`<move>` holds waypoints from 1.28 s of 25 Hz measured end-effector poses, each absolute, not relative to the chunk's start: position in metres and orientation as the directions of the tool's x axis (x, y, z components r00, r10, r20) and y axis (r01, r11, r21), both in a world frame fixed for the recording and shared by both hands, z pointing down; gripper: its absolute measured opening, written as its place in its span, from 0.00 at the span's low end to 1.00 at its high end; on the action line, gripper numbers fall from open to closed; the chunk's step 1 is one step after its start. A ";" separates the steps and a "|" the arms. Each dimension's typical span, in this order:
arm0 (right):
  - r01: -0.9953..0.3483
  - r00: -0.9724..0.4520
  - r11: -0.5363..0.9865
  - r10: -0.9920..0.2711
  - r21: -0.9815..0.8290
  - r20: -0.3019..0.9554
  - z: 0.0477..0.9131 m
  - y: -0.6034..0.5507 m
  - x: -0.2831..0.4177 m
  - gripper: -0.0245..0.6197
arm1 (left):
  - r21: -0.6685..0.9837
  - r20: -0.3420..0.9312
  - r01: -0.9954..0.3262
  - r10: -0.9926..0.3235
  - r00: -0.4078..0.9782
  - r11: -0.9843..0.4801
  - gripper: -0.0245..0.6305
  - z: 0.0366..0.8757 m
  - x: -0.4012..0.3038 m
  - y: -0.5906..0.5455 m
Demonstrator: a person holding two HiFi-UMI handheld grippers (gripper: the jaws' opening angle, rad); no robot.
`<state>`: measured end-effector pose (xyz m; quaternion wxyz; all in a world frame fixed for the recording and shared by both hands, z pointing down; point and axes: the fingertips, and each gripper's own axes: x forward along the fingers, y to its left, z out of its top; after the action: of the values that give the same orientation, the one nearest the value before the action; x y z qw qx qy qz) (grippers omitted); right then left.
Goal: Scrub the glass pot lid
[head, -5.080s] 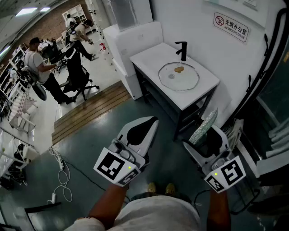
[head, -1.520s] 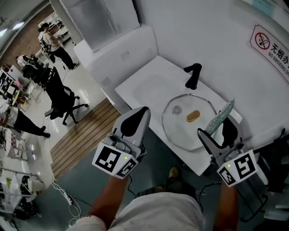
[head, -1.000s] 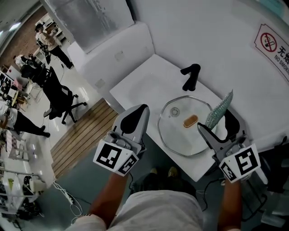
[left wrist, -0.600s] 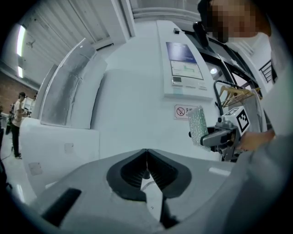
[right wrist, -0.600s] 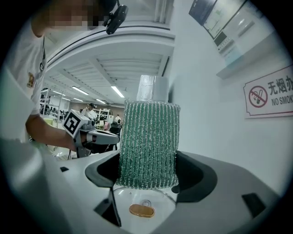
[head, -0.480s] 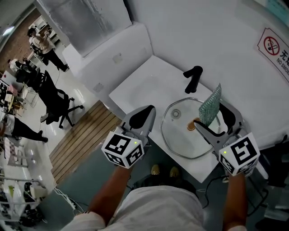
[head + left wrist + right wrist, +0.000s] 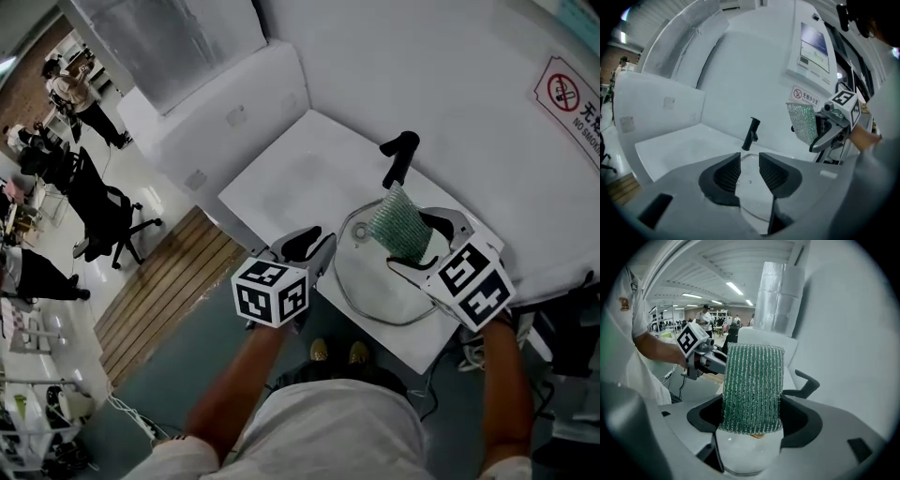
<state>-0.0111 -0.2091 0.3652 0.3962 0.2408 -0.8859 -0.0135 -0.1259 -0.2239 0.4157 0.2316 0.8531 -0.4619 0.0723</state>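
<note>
The glass pot lid (image 7: 361,286) lies flat on the white counter (image 7: 281,183), in front of the black tap (image 7: 397,155). My right gripper (image 7: 422,242) is shut on a green scrub pad (image 7: 398,225), which hangs tilted just over the lid's far half. In the right gripper view the pad (image 7: 752,390) fills the jaws, with the lid (image 7: 747,453) and a brown spot (image 7: 758,435) below it. My left gripper (image 7: 314,246) is at the lid's near-left rim. Its jaws have just been opening and stand apart (image 7: 749,171) with nothing between them; the lid (image 7: 751,190) shows through the gap.
A white wall with a no-smoking sign (image 7: 572,94) backs the counter. A taller white cabinet (image 7: 225,103) adjoins it at the left. Below the counter edge are the grey floor and a wooden platform (image 7: 159,281). People and an office chair (image 7: 103,211) are far off at the left.
Both grippers have come down to the lid. The right one tipped the pad forward over the glass. The left one moved in to the lid's rim, and its jaws parted.
</note>
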 end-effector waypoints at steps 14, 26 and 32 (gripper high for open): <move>-0.281 -0.276 0.949 -0.220 0.141 0.935 0.445 -0.231 -0.032 0.58 | 0.374 0.542 -0.809 -0.600 0.588 -0.454 0.30 0.491 -0.112 -0.237; -0.219 -0.055 0.973 -0.093 0.079 0.994 0.490 -0.249 -0.037 0.58 | 0.366 0.625 -0.793 -0.502 0.597 -0.487 0.32 0.517 -0.102 -0.239; -0.221 0.002 0.974 -0.044 0.044 0.999 0.509 -0.249 -0.041 0.58 | 0.357 0.655 -0.797 -0.478 0.586 -0.487 0.32 0.526 -0.100 -0.236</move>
<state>-0.0412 -0.2489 0.5091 0.7016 0.0944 -0.7034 0.0631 -0.0998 -0.2360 0.5255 0.3287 0.8275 -0.3852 0.2426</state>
